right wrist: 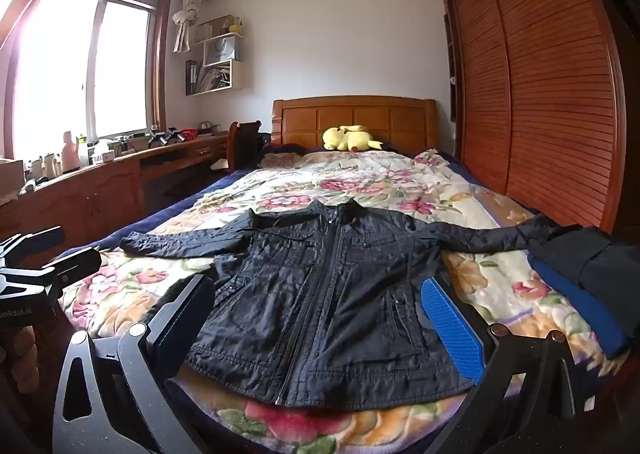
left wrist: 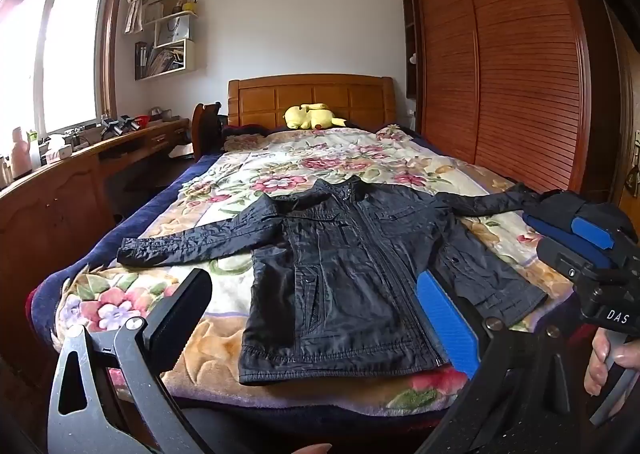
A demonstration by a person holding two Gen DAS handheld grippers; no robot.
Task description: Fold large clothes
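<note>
A black zipped jacket (left wrist: 344, 274) lies flat, front up, on the floral bedspread (left wrist: 280, 166), both sleeves spread sideways, hem toward me. It also shows in the right wrist view (right wrist: 320, 294). My left gripper (left wrist: 316, 318) is open and empty, held above the near edge of the bed in front of the hem. My right gripper (right wrist: 324, 318) is open and empty, at the same height, also before the hem. The right gripper's body (left wrist: 592, 254) shows at the right of the left wrist view; the left gripper's body (right wrist: 44, 270) shows at the left of the right wrist view.
A folded dark and blue garment (right wrist: 580, 278) lies at the bed's right edge by the jacket's sleeve end. A yellow plush toy (left wrist: 312, 116) lies by the wooden headboard (left wrist: 312, 94). A wooden desk (left wrist: 80, 166) runs along the left, a slatted wardrobe (left wrist: 500, 74) along the right.
</note>
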